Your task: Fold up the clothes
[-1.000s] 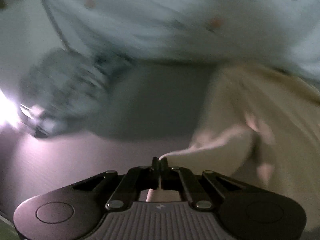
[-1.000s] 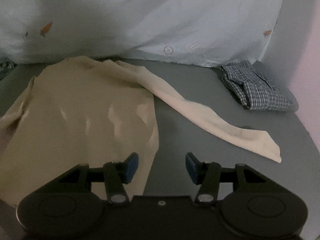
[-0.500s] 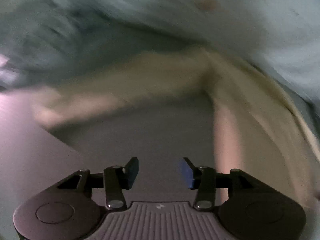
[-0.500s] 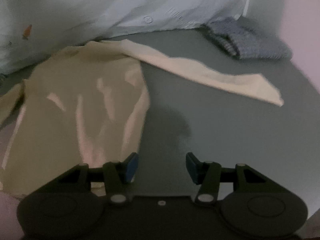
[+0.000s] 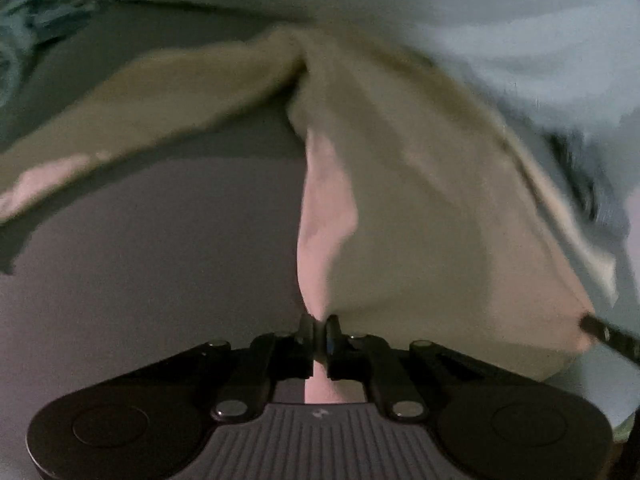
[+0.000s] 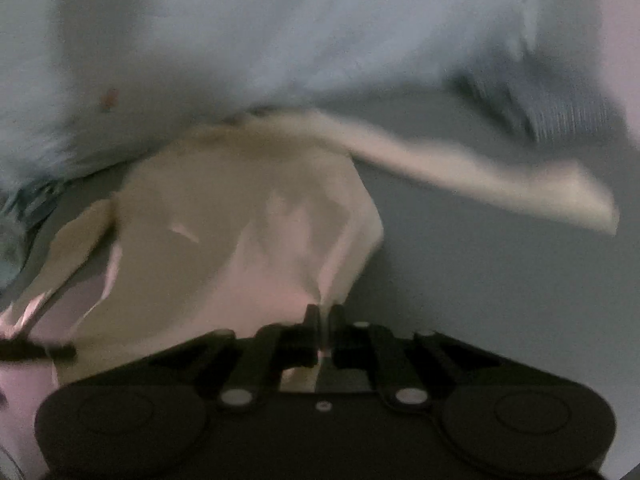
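Both grippers are clamped on the cream long-sleeved shirt (image 5: 420,208): the left gripper (image 5: 319,326) pinches one bottom corner of the hem, the right gripper (image 6: 324,316) the other. Pale and soft, the shirt lies spread on the grey surface (image 5: 160,260) with shallow creases across its body, its collar end toward the light blue bedding (image 6: 280,40) behind it. One sleeve (image 6: 500,176) stretches away from the shirt's body toward a blurred checked garment (image 6: 560,108) lying beside the bedding. From the left view, another sleeve (image 5: 140,108) trails off the opposite side.
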Demonstrator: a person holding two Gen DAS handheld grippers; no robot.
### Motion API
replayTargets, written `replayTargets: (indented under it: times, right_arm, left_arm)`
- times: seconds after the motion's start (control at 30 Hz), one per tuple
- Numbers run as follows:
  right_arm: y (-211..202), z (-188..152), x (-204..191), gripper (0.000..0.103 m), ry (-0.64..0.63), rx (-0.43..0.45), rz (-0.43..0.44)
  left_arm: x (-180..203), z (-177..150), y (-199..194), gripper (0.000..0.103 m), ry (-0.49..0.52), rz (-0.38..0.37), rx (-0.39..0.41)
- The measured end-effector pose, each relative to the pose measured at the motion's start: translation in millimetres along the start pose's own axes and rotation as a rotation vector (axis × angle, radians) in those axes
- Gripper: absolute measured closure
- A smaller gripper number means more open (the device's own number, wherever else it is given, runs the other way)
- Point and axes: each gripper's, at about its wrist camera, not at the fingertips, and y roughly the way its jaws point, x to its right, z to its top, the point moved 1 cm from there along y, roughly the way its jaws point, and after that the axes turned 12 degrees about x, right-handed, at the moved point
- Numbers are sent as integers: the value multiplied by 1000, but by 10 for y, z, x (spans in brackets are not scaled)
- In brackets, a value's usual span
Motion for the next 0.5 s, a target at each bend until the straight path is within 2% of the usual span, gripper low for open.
replayTargets:
  times: [0.07,0.13,0.2,0.23,0.27,0.33,0.37,0.4,0.5]
  right_arm:
    - [-255,191,-157,98,-4,24,51]
    - [-293,217,-285,96,-43,7,74]
    - [-238,153,-397,68,-112,-21,66]
    - [-160,45,-436,42,-172,-33,19]
    - [-81,-65,-468,41,-229,-53,-25]
    - [58,-258,-440,54,-255,-132,-72]
    - [105,-333,-393,56,-229,-168,-80]
    - [118,-376,-315,57,-169,-186,-66]
    - [122,-439,-105,69,-46,-205,-59]
  left_arm:
    - [-66,194,-388,97,-50,-6,62]
    - [-136,294,-662,96,-75,4,109]
    - [-258,244,-648,94,-82,66,114]
    - [-315,165,-506,94,-69,118,79]
    - [-368,81,-346,94,-54,173,38]
    - [-508,-101,-63,95,-29,267,-46]
    - [-600,-196,31,95,-33,282,-92]
    - [-670,-277,62,93,-64,271,-98]
    - [-757,-283,-22,90,-106,249,-81]
